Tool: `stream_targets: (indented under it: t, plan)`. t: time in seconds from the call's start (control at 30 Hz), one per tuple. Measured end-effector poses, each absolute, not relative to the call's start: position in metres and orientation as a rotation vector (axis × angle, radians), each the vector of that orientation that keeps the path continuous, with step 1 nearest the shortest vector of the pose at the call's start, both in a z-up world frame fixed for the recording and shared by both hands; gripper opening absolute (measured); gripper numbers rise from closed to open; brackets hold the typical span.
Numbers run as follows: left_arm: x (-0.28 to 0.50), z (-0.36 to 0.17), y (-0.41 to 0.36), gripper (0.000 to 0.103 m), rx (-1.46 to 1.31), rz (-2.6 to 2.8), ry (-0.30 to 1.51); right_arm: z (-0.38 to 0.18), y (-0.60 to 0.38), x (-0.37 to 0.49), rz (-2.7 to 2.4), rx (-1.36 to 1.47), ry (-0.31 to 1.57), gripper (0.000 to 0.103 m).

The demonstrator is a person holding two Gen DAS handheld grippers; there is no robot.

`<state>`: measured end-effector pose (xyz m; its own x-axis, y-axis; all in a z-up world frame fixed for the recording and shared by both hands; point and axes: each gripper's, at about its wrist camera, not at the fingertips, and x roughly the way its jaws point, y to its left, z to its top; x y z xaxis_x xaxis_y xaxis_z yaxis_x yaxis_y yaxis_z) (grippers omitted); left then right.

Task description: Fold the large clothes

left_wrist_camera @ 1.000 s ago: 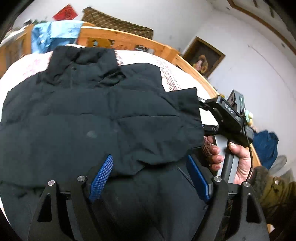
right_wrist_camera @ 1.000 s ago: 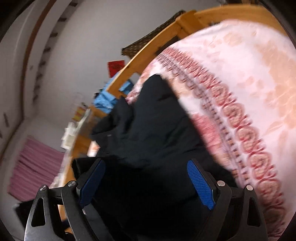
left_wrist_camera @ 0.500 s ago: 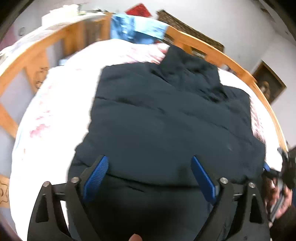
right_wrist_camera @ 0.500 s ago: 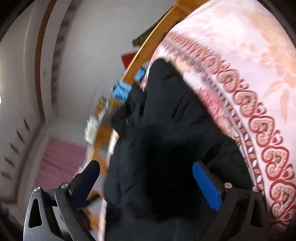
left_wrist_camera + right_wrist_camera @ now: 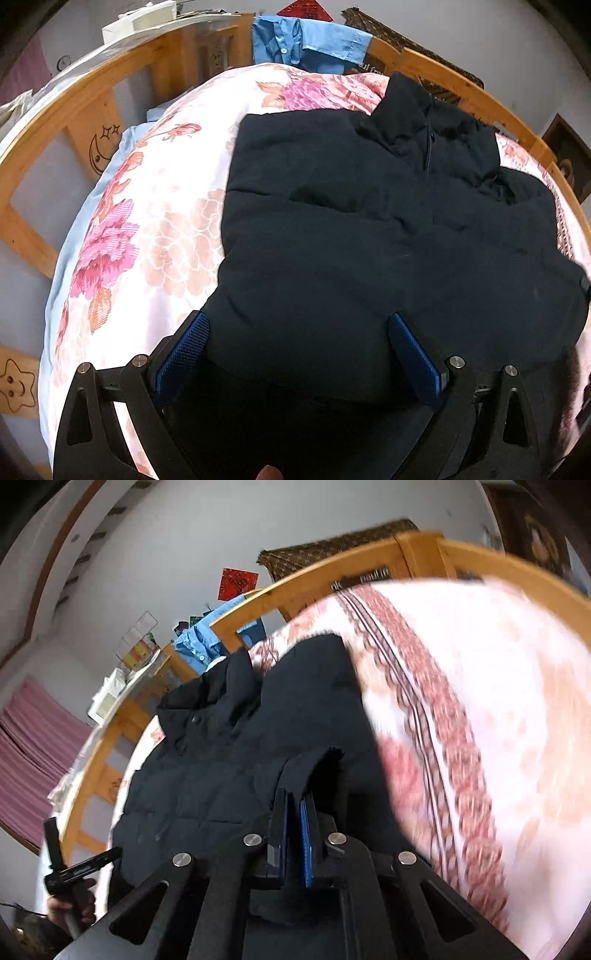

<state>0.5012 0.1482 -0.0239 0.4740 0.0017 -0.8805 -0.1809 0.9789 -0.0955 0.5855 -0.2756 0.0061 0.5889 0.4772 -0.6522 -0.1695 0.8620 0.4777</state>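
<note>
A large black padded jacket (image 5: 369,236) lies spread on a floral bed cover (image 5: 147,229), collar at the far end. My left gripper (image 5: 299,354) is open, its blue pads (image 5: 184,350) wide apart above the jacket's near hem. In the right wrist view the jacket (image 5: 221,760) lies beside the cover's patterned border (image 5: 443,738). My right gripper (image 5: 294,834) is shut on a raised fold of the jacket's edge (image 5: 314,768). The left gripper's handle (image 5: 74,871) shows at the lower left of that view.
A wooden bed frame (image 5: 92,92) rings the mattress. A blue shirt (image 5: 306,40) hangs on the far rail, also seen in the right wrist view (image 5: 199,646). A shelf with papers (image 5: 122,679) stands behind the rail.
My right gripper has closed from wide open onto a fold of the jacket's edge. My left gripper has swung left over the jacket and stays open.
</note>
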Motion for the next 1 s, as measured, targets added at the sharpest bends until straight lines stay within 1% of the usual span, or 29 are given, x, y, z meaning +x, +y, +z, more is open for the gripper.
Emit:
stream_targets:
  t: [0.1,0.17,0.23,0.3,0.33,0.43,0.5,0.57,0.6,0.63,0.67,0.73,0.83,1.0]
  plan:
    - [0.506,-0.032,0.145,0.096,-0.172,0.125,1.087,-0.012,-0.261,0.600,0.333,0.278,0.902,0.006]
    - [0.511,-0.040,0.143,0.098,-0.157,0.130,1.105,-0.031,-0.251,0.607,0.301,0.214,0.939,0.006]
    - [0.516,-0.044,0.139,0.099,-0.147,0.134,1.112,-0.044,-0.248,0.605,0.290,0.193,0.954,0.006]
    - [0.517,-0.045,0.140,0.099,-0.142,0.137,1.121,-0.044,-0.245,0.602,0.282,0.171,0.938,0.007]
    - [0.518,-0.045,0.141,0.099,-0.149,0.140,1.129,-0.044,-0.245,0.602,0.278,0.162,0.933,0.010]
    - [0.517,-0.036,0.145,0.099,-0.184,0.157,1.159,-0.039,-0.249,0.603,0.290,0.167,0.946,0.010]
    - [0.515,-0.017,0.147,0.099,-0.223,0.159,1.129,-0.029,-0.250,0.605,0.306,0.178,0.934,0.018]
    - [0.514,0.004,0.142,0.099,-0.206,0.180,1.097,-0.021,-0.257,0.605,0.342,0.181,0.925,0.037]
    - [0.514,0.014,0.141,0.099,-0.199,0.192,1.084,-0.018,-0.260,0.606,0.360,0.179,0.926,0.042]
    - [0.513,0.024,0.139,0.099,-0.201,0.196,1.067,-0.017,-0.261,0.608,0.378,0.178,0.928,0.050]
    - [0.514,0.033,0.136,0.099,-0.206,0.196,1.055,-0.014,-0.264,0.610,0.406,0.171,0.934,0.055]
    - [0.517,0.044,0.130,0.099,-0.239,0.200,1.037,-0.011,-0.267,0.611,0.441,0.143,0.942,0.061]
    - [0.526,0.047,0.121,0.099,-0.329,0.200,1.020,-0.006,-0.267,0.621,0.489,0.080,0.941,0.075]
    - [0.564,0.042,0.107,0.099,-0.397,0.165,1.063,-0.001,-0.265,0.648,0.541,0.042,0.947,0.079]
